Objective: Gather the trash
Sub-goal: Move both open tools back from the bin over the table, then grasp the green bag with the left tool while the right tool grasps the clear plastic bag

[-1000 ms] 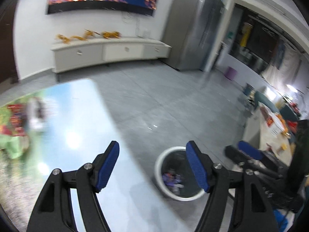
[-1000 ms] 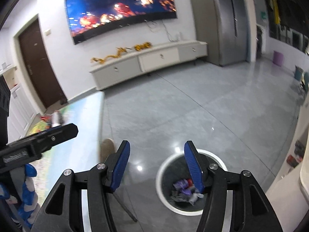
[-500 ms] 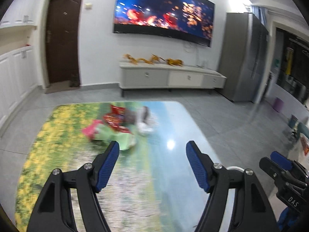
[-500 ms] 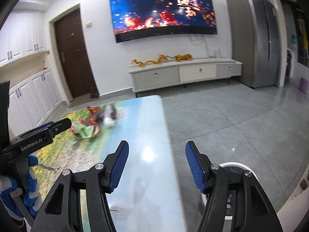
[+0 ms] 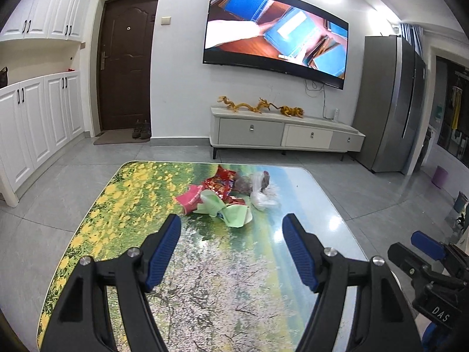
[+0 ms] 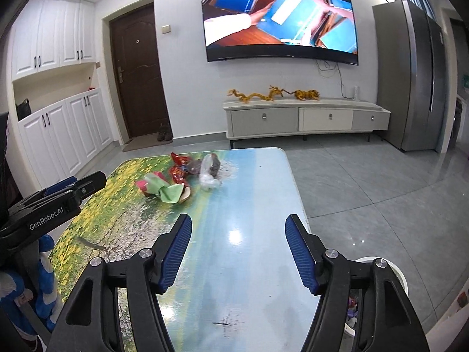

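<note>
Ahead of both tools, mid-surface [image 5: 123, 193], sat the trash pile. Left tool [image 5: 231, 228]: jaws apart, empty, pile just beyond its tips. Leftmost item was a pink wrapper [image 5: 189, 198], then a crumpled green wrapper [image 5: 234, 214], a red foil wrapper [image 5: 219, 183], and a clear plastic bag [image 5: 261, 198] rightmost. All looked light, soft and likely slippery; best pinched at a raised crumple or twisted end. Right tool [image 6: 239, 233]: jaws apart, empty, pile ahead-left; bin [image 6: 400, 275] low right.
</note>
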Tool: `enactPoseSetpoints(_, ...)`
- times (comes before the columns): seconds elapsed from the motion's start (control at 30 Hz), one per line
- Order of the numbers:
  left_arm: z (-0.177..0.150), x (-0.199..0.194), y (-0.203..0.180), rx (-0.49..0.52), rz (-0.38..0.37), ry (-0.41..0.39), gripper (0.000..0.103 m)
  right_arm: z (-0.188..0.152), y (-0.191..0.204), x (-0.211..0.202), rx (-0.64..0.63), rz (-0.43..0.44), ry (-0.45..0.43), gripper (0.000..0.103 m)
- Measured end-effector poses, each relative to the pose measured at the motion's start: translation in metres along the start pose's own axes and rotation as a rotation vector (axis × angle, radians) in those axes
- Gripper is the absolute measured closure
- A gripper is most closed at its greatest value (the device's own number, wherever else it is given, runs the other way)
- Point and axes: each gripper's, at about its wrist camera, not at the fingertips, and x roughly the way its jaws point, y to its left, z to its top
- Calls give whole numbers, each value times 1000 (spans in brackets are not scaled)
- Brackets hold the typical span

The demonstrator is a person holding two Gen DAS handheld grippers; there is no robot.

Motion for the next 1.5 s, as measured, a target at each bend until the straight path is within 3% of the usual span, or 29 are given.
enactPoseSetpoints(0.3, -4, 6, 9, -17, 9, 9, 31, -1, 9, 3, -16, 14, 5, 37)
enactPoseSetpoints(0.6, -8, 42, 19, -31, 23, 62, 30, -2, 2, 28, 1, 32, 43, 37)
enactPoseSetpoints(0.93, -22, 83, 69, -24, 31, 144, 30, 5, -3, 78, 1, 91, 115, 37)
enactPoseSetpoints(1.27, -8, 127, 88, -63, -76, 215, 30, 29, 11, 142, -25, 203, 158, 37)
enactPoseSetpoints(1.5, 5, 176, 75, -197, -170, 301, 30, 47, 9, 187, -11, 238, 174, 42)
